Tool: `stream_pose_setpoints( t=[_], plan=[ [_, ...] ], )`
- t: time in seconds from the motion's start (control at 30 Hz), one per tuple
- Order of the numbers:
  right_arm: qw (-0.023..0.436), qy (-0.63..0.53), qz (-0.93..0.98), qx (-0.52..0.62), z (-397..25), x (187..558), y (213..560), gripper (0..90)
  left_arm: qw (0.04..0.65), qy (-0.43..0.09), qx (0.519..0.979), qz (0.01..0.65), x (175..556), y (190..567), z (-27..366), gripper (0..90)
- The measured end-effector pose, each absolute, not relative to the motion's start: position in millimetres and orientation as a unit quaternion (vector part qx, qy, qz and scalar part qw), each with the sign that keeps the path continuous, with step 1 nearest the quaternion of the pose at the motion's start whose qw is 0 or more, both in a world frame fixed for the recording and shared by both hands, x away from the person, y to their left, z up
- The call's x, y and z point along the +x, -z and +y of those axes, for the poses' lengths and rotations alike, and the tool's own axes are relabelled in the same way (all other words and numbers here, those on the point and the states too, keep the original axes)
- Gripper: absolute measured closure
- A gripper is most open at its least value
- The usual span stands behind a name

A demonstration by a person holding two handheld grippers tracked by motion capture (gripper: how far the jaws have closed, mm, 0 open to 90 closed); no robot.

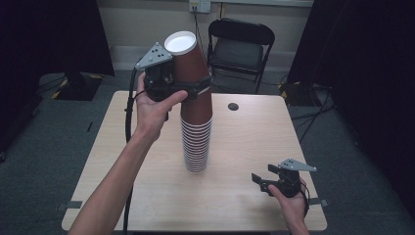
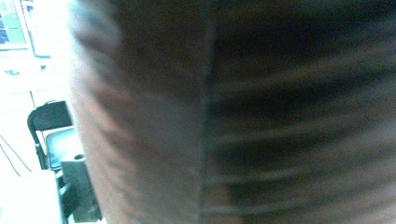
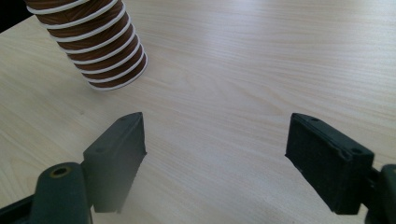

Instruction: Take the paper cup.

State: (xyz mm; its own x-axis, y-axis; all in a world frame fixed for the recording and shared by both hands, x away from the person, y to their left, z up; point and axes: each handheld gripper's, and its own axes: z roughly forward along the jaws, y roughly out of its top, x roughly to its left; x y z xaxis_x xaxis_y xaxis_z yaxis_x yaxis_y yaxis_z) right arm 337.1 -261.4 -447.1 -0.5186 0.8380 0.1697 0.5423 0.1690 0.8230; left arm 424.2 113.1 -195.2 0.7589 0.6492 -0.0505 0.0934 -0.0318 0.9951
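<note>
The left gripper (image 1: 195, 89) clamps the top cup (image 1: 188, 61) of the inverted cup stack (image 1: 196, 139). It should lift straight up, without tilting, so the cups below stay put. The right gripper (image 1: 262, 182) rests wide open near the table (image 1: 254, 132) edge and could steady the stack's base.

I am working in what looks like a lab or recording studio rather than a home. 1 light wood-grain table (image 1: 244, 196) stands alone on grey carpet (image 1: 54, 147), with black curtains (image 1: 44, 34) hanging at both sides to screen it off. Behind it, 1 black folding chair (image 1: 240, 46) sits against a plain cream wall (image 1: 147, 24) with a wall socket (image 1: 199, 6) and a cord running down from it. Cables (image 1: 313, 115) trail loose over the floor, strips of tape (image 1: 74, 204) mark the carpet by the table's near corners, and a monitor (image 2: 9, 25) glows at the edge of my left gripper view.
</note>
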Motion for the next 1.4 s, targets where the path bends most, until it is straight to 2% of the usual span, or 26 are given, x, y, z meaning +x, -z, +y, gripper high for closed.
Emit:
stream_pose_setpoints(
  t=[0.7, 1.13, 1.4],
  plan=[
    [0.161, -0.448, 0.750, 0.459, -258, 338, 449, 19.7, 0.637, -0.233, 0.667, 0.309, 422, 193, 157, 10.1],
    [0.159, -0.450, 0.753, 0.453, -256, 337, 448, 20.5, 0.631, -0.234, 0.669, 0.316, 407, 228, 191, 10.2],
    [0.159, -0.452, 0.760, 0.439, -253, 336, 447, 21.3, 0.616, -0.230, 0.669, 0.347, 402, 252, 206, 10.2]
  ],
)
